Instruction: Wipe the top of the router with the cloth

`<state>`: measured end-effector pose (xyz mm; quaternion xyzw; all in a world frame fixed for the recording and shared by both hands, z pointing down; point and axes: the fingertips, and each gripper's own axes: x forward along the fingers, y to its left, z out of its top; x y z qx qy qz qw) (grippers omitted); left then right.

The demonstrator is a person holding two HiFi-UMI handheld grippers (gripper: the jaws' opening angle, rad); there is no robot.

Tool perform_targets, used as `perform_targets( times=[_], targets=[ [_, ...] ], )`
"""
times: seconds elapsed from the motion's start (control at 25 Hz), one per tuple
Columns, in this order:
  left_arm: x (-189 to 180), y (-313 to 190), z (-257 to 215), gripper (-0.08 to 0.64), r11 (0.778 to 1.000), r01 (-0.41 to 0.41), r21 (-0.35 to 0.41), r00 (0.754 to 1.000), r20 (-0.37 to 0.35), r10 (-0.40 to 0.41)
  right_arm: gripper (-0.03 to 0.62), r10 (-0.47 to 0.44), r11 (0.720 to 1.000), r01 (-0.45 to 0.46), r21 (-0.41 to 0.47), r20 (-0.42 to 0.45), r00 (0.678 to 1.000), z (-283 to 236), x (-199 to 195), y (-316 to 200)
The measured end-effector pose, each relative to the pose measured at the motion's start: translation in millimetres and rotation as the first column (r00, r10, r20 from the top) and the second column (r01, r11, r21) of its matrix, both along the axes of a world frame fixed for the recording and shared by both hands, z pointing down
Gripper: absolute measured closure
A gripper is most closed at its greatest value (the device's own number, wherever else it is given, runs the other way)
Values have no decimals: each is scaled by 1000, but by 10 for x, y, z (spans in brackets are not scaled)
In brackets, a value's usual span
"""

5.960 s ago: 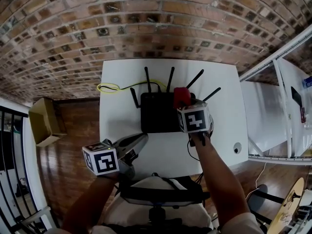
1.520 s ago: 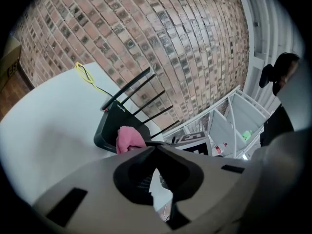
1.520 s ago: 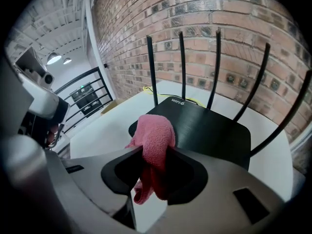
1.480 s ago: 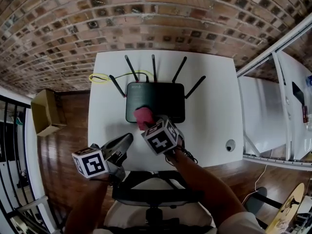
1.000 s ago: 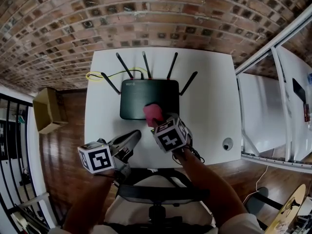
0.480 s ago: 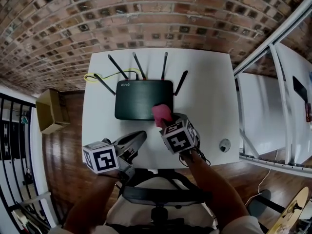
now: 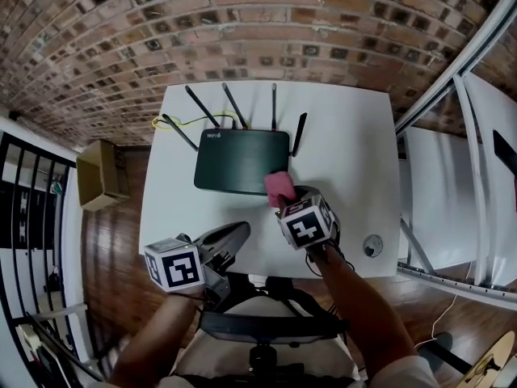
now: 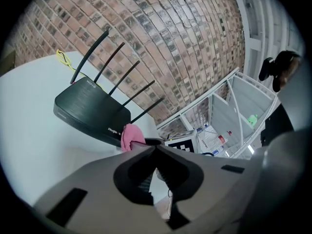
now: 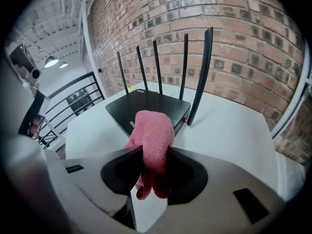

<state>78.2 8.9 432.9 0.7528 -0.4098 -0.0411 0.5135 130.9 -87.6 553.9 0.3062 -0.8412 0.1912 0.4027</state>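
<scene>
a brick wall is seen behind everything, and a wooden floor is laid beneath. a white table is set against the wall. a black router is placed on the table's far half, somewhat to the left, with its five antennas raised along the far edge and the right side. a cardboard box is seen on the floor to the left of the table.

the left gripper is held low over the table's near edge, in front of the router and apart from it. its jaws are brought together at the tips, and nothing is caught between them. the right gripper is held just before the router's near right corner and is tilted downward. its jaws are clamped on a pink cloth, which is pinched at its middle, so that a rounded fold is pushed out ahead of the tips and loose ends are left hanging behind them. the cloth is found at the router's near right corner, by the front edge; whether the casing is touched cannot be told.

a yellow cable is looped on the table by the router's far left corner. a small round object is seen near the table's near right corner, well apart from the router.
</scene>
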Motion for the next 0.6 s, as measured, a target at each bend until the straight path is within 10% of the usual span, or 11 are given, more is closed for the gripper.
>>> perform_targets(
  times=[0.6],
  targets=[
    [-475, 193, -101, 532, 1000, -12, 26, 1000, 16, 12, 454, 241, 970, -237, 50, -93, 966, -166, 561, -142]
  ],
)
